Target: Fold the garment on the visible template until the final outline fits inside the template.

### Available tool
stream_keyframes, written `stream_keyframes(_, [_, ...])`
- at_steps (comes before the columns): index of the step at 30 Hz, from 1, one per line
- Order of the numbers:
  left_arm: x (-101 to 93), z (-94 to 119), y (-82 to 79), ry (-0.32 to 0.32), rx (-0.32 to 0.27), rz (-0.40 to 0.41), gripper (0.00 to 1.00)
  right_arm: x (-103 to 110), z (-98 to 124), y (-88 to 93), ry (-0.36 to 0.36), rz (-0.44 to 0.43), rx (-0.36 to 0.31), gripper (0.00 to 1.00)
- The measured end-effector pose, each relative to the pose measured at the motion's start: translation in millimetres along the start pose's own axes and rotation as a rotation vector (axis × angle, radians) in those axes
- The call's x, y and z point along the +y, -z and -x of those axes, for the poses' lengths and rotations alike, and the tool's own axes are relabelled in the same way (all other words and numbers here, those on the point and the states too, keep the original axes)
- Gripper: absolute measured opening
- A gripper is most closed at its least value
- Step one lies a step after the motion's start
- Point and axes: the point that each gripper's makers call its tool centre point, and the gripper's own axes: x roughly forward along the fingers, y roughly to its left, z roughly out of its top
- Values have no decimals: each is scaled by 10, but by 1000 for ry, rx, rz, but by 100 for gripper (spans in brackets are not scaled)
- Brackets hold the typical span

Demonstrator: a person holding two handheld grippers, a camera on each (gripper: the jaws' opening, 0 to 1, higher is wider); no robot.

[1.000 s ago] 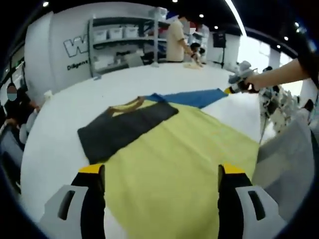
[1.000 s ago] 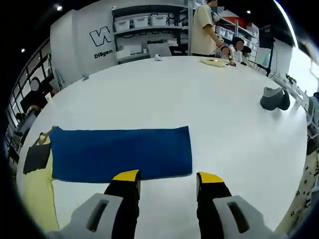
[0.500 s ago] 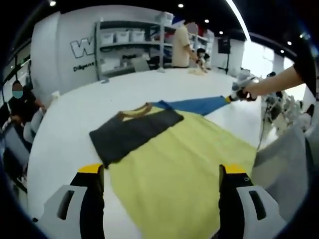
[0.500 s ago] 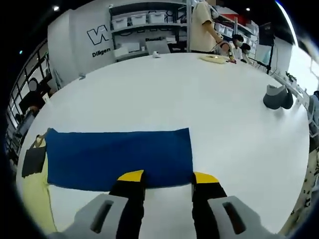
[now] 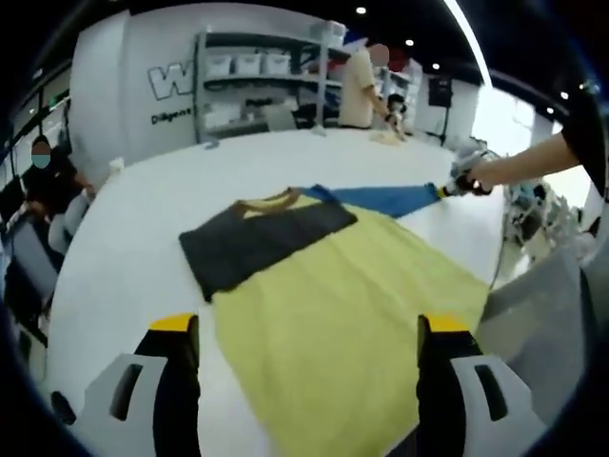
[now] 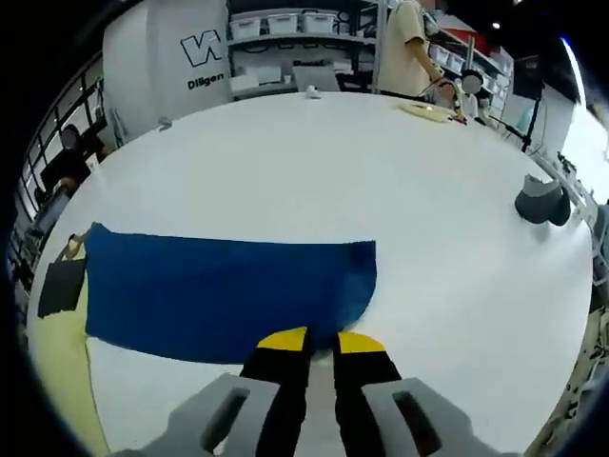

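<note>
A garment lies flat on the white table [image 5: 133,248]: a wide yellow cloth [image 5: 333,295], a dark grey panel [image 5: 257,243] with a tan collar [image 5: 268,201], and a long blue panel [image 6: 219,290]. My left gripper [image 5: 309,328] hangs open above the yellow cloth's near end, with nothing between its fingers. My right gripper [image 6: 322,340] is shut on the blue panel's near edge, close to its right corner, and the edge bows toward it. In the left gripper view the blue panel [image 5: 381,198] runs to the right gripper [image 5: 464,176], held by a hand.
A person in a yellow shirt [image 6: 404,48] stands at the table's far side by shelves with bins [image 6: 285,24]. A grey cap-like object [image 6: 540,200] sits on the table at the right. Seated people [image 5: 43,181] are at the left edge. Grey cloth [image 5: 538,314] hangs at the right.
My right gripper's jaws have come together on the blue panel's near edge, which now curves toward them. The left gripper stays open; its view has shifted a little.
</note>
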Motion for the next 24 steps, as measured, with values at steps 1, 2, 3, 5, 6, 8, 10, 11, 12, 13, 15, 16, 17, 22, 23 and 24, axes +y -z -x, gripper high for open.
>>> stream_keyframes(1, [-1, 4, -3, -2, -2, 4, 89, 11, 18, -25, 4, 11, -10, 0])
stream_keyframes(2, [-2, 7, -6, -4, -4, 8, 89, 22, 37, -51, 9, 22, -20, 0])
stream_keyframes(3, [2, 10, -6, -7, -4, 9, 89, 29, 2, -49, 12, 25, -22, 0])
stream_keyframes(5, [13, 20, -20, -11, -13, 12, 89, 55, 21, -76, 11, 19, -28, 0])
stream_keyframes(6, [12, 26, -36, -12, -20, 15, 89, 63, 31, -96, 8, 19, -32, 0])
stream_keyframes(8, [36, 32, -36, -15, -25, 20, 89, 73, 10, -161, 4, 27, -44, 0])
stream_keyframes(10, [39, 38, -41, -18, -23, 16, 89, 130, 18, -223, -24, 23, -56, 0])
stream_keyframes(11, [39, 39, -39, -19, -22, 16, 89, 169, 27, -228, -32, 21, -60, 0])
stream_keyframes(12, [68, 31, -11, -21, -16, 18, 88, 216, 61, -285, -40, 25, -82, 0])
stream_keyframes(13, [71, 30, -8, -21, -15, 19, 88, 242, 77, -285, -40, 28, -87, 0])
stream_keyframes(15, [91, 30, -5, -27, -21, 29, 88, 283, 80, -366, -67, 25, -114, 0])
stream_keyframes(16, [76, 35, -20, -28, -23, 33, 88, 299, 84, -391, -76, 20, -122, 0])
stream_keyframes(17, [58, 38, -34, -27, -25, 38, 88, 354, 105, -446, -92, 11, -140, 0])
stream_keyframes(22, [54, 34, -36, -23, -24, 29, 88, 778, 250, -725, -178, 30, -219, 0])
stream_keyframes(23, [85, 32, -20, -24, -28, 22, 89, 827, 252, -759, -190, 33, -229, 0])
stream_keyframes(24, [94, 36, -26, -27, -31, 23, 89, 930, 264, -804, -218, 24, -231, 0])
